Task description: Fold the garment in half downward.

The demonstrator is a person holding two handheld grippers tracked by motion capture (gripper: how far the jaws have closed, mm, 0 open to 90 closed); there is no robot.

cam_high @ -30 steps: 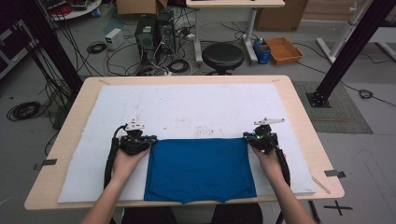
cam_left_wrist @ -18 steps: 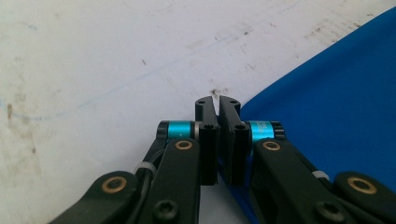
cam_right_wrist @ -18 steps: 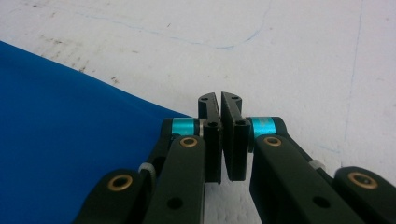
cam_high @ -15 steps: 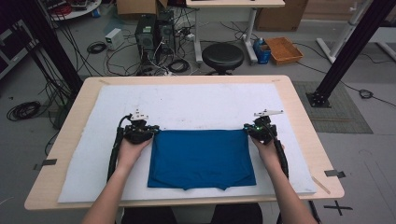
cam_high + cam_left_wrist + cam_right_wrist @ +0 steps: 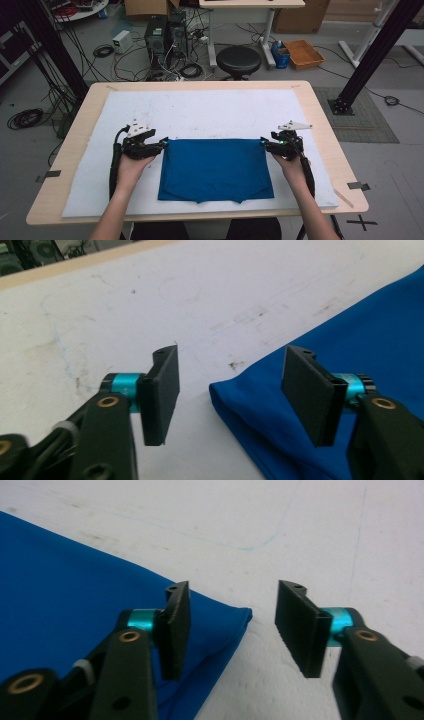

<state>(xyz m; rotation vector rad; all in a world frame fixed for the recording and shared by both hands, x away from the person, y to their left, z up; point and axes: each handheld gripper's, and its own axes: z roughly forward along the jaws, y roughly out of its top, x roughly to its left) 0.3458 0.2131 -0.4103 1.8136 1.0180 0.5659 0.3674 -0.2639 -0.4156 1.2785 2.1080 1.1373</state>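
A blue folded cloth (image 5: 215, 170) lies flat on the white mat (image 5: 210, 112), near the table's front edge. My left gripper (image 5: 162, 144) sits at the cloth's far left corner with its jaws open; the corner (image 5: 225, 390) lies on the mat between them, not pinched. My right gripper (image 5: 263, 144) is at the far right corner, jaws open too, and that corner (image 5: 240, 615) rests loose on the mat between them. Both hands hold the grippers low over the mat.
The wooden table (image 5: 320, 125) carries the white mat, which has faint smudges and pen lines. Beyond the table stand a black stool (image 5: 238, 60), computer boxes with cables (image 5: 165, 37) and an orange crate (image 5: 303, 52). A black frame post (image 5: 372, 55) rises at the right.
Both grippers carried the cloth's far edge away from the person, spreading it flatter and farther up the mat. Their jaws now stand open with the corners let go.
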